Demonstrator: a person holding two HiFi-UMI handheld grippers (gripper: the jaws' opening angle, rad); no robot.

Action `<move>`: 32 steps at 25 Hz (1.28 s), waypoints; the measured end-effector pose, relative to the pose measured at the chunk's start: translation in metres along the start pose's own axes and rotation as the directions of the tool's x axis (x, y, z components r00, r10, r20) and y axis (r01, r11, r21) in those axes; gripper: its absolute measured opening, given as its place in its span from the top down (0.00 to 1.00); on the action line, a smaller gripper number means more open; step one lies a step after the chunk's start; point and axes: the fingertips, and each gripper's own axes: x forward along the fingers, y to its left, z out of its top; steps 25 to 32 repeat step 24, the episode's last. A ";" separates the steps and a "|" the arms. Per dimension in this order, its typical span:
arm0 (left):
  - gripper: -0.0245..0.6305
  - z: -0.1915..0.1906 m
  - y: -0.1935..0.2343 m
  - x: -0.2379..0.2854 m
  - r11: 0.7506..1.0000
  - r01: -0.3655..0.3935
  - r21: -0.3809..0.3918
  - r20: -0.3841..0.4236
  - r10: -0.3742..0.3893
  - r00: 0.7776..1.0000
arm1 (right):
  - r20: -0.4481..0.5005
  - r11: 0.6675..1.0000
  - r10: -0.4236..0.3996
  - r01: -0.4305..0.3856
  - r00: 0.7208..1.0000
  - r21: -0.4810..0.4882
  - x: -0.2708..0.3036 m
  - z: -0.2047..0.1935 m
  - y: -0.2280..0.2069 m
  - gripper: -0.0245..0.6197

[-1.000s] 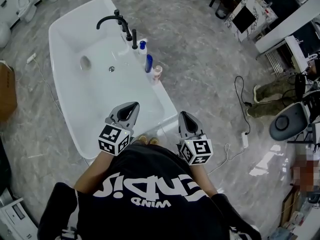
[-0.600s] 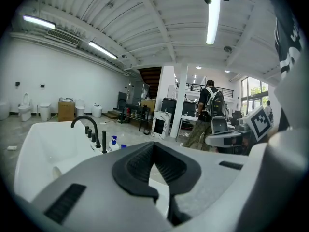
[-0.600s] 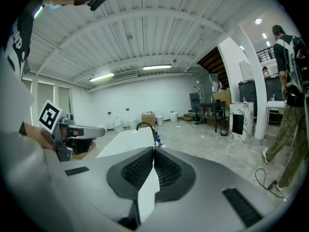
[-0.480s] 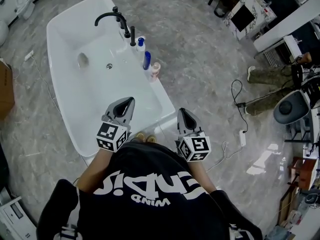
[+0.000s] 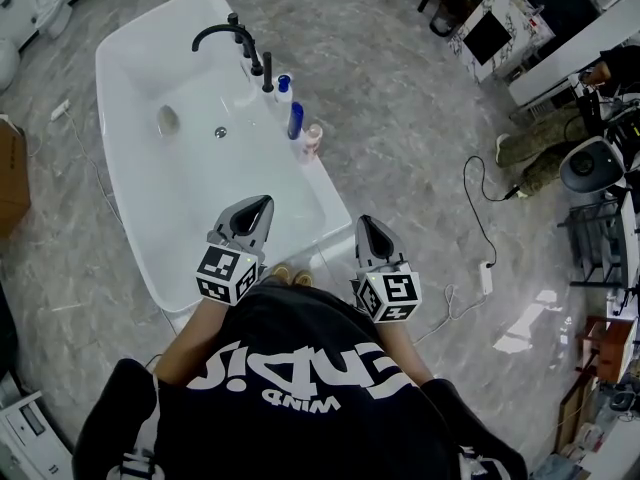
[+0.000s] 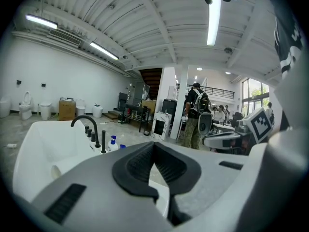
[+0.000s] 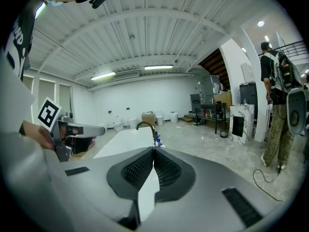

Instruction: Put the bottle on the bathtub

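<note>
A white bathtub (image 5: 130,208) stands on the grey floor, with a black faucet (image 5: 225,36) on its far right rim. Three bottles stand in a row on that rim: a white one with a blue cap (image 5: 283,89), a dark blue one (image 5: 295,121) and a pale pink one (image 5: 313,141). My left gripper (image 5: 262,204) hovers over the tub's near end, shut and empty. Beside the tub's near right corner my right gripper (image 5: 364,225) is held over the floor, also shut and empty. In the left gripper view the jaws (image 6: 154,146) meet, with the faucet (image 6: 86,123) and the capped bottle (image 6: 112,143) ahead at left.
A cable and power strip (image 5: 487,277) lie on the floor to the right. A cardboard box (image 5: 12,183) stands left of the tub, toilets (image 5: 50,13) at the back left. Marble-fronted cabinets (image 5: 490,30) and a round stool (image 5: 590,163) crowd the right. A person (image 6: 195,112) stands further off.
The view has shifted slightly, so the tub sits a little further up and left. Both grippers stay shut in nearly the same place. A person's legs at far right have moved away.
</note>
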 end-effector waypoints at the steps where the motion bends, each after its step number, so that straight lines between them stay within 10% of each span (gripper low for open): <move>1: 0.95 0.000 -0.001 0.000 1.000 0.001 0.000 -0.001 -0.001 1.000 | 0.000 1.000 -0.001 0.001 1.000 -0.001 0.000 0.000 0.000 0.92; 32: 0.95 -0.007 -0.001 -0.007 1.000 0.000 -0.003 -0.012 0.000 1.000 | 0.007 1.000 0.015 -0.015 1.000 0.018 -0.001 -0.003 0.003 0.92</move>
